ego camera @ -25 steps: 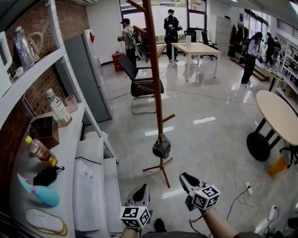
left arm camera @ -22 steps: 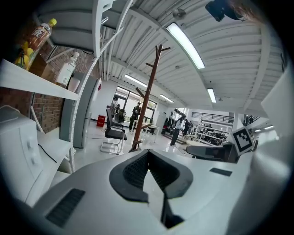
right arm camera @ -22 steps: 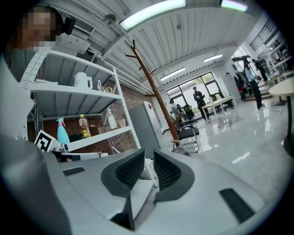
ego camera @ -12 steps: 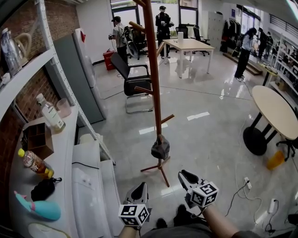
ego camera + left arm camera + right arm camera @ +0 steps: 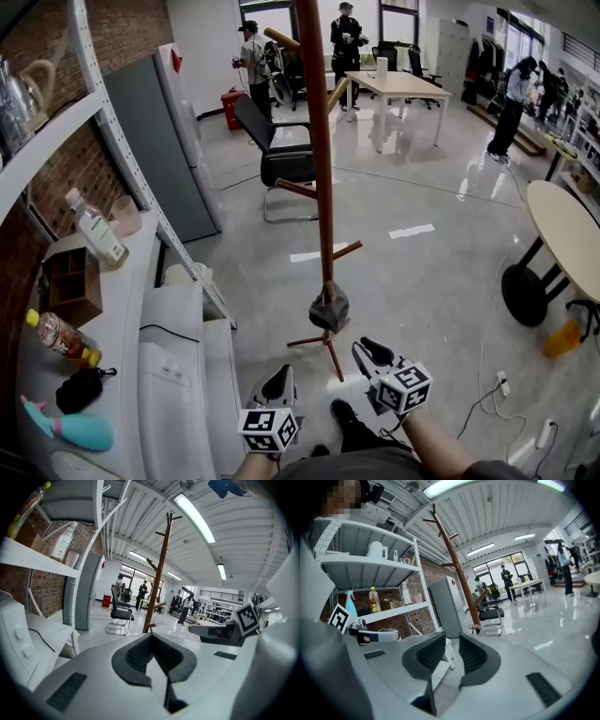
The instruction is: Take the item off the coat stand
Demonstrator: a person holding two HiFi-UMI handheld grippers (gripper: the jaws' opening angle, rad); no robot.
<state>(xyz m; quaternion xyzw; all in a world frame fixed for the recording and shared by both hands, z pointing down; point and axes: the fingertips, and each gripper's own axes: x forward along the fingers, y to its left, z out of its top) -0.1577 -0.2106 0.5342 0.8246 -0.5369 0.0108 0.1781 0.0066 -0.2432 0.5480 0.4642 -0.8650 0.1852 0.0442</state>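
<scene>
The coat stand (image 5: 319,169) is one brown upright pole. The item (image 5: 328,307), a dark grey soft bundle, hangs low on that pole, just above the stand's splayed feet and below a short slanting peg (image 5: 343,251); what it hooks on I cannot tell. Both grippers are on the near side of the stand, apart from it, pointing roughly level toward it. The right gripper (image 5: 368,351) is right of the pole's foot and is the nearer of the two to the item, which lies ahead of it and a little to its left; its jaws have just been opening and stand a narrow gap apart with nothing between them. The left gripper (image 5: 280,382) is left of the pole and farther back; its pads meet at the tips, empty. The item's long axis runs down along the pole; so, in my judgement, the coming move is a forward reach by the right gripper, jaws wider, to pinch the bundle from the side and lift it clear.
</scene>
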